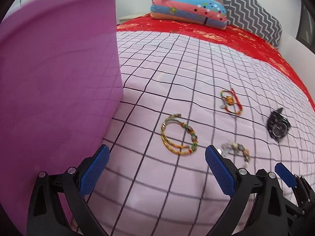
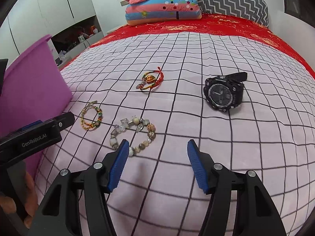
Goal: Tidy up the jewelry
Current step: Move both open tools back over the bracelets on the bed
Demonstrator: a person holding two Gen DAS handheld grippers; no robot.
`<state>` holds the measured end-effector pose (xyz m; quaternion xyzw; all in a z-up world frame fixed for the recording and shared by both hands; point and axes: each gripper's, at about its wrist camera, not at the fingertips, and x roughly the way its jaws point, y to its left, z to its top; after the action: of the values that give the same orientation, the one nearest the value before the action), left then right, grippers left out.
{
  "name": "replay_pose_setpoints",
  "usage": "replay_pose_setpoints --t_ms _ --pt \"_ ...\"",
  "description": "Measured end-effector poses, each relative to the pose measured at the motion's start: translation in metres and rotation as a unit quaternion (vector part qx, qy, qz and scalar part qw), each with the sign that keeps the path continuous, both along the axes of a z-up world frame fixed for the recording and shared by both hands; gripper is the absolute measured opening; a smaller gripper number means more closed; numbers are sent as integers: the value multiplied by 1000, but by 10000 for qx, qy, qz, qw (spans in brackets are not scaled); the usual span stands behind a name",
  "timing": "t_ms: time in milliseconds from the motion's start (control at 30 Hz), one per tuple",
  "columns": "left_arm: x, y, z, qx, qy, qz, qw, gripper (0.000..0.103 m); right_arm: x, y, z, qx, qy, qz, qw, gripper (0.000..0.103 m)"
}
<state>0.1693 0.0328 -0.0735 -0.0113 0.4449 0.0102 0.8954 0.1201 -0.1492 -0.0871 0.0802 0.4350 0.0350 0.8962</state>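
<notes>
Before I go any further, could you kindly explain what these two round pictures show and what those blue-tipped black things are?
A person holds a hand-operated claw in each hand; a wide-angle camera on each looks along its fingers. One picture is from the left claw, the other from the right claw. Both are open and hold nothing. On the checked bedspread lie a braided bracelet, a beaded bracelet, a red-cord bracelet and a black watch. A purple bin stands beside them.

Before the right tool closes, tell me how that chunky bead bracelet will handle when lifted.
The bead bracelet will probably go floppy: separate beads on a string, lying in a loose, uneven loop. The smooth, rounded beads may slip or roll between the pads. It looks heavier than the woven cord bracelet beside it, so expect it to sag from one pinch point.
</notes>
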Motion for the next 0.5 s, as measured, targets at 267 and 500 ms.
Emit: replay_pose_setpoints --t_ms 267,500 --pt "26 -7 -24 72 71 52 9999 96 27 6 -17 -186 96 -15 9998 59" --pt "38 -8 -38 71 219 90 9997 96 36 7 -24 -387 152 2 9991 59"
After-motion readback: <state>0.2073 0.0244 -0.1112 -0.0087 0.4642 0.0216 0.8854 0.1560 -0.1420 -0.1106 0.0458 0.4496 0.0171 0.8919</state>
